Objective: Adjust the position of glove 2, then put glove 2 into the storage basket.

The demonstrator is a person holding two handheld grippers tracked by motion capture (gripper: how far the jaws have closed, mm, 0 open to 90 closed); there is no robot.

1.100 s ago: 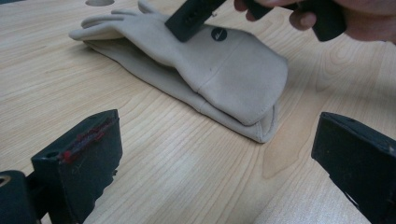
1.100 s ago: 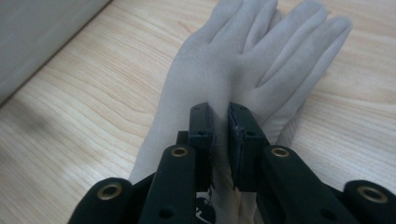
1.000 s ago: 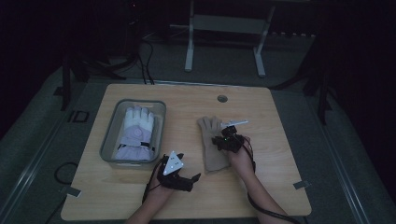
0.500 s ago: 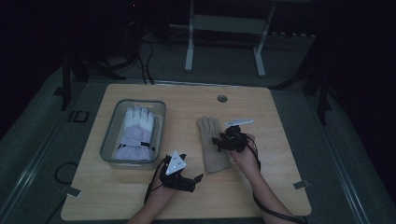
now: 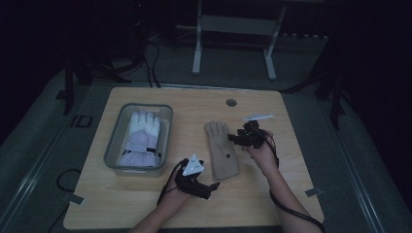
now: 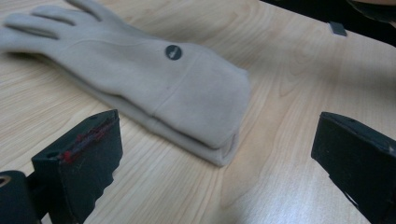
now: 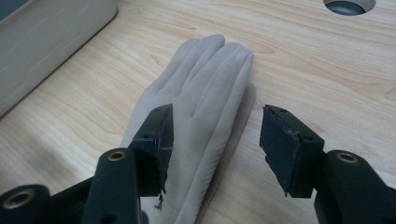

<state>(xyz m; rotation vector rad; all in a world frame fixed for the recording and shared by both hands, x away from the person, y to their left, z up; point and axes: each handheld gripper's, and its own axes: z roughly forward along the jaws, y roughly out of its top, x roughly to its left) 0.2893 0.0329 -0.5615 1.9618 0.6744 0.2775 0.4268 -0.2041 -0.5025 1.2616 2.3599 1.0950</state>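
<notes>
Bin (image 5: 112,145) sits left of the beige glove, holding a white-and-lavender glove (image 5: 140,138); no change there that we can see.

Left gripper (image 5: 210,190) hangs just off the cuff end of the beige glove (image 5: 221,150). It has slid a bit across the counter (image 5: 291,126) toward that cuff over the last second. In the left gripper view its fingers (image 6: 79,158) stand wide apart with nothing between them, the cuff (image 6: 205,107) lying ahead of the gap, not touched.

Beige glove lies flat on the counter, right of the bin, fingertips pointing away from us, cuff toward us. It looks the same as a second ago: same spot, same lay.

Right gripper (image 5: 234,139) is the real change. Its jaws have just been opening, from nearly shut to about half spread, and it has lifted a little off the glove's right edge. In the right gripper view the fingers (image 7: 156,140) hover above the glove (image 7: 205,93); the left one overlaps the fabric in the picture, but the pads don't look to be pinching anything. We read that as a release: the glove is set down and let go.

Our take: the placing or straightening step on the beige glove looks finished, both grippers are free, and the left one is lined up on the cuff, so we'd expect the next grab there, likely to move the glove toward the bin.
</notes>
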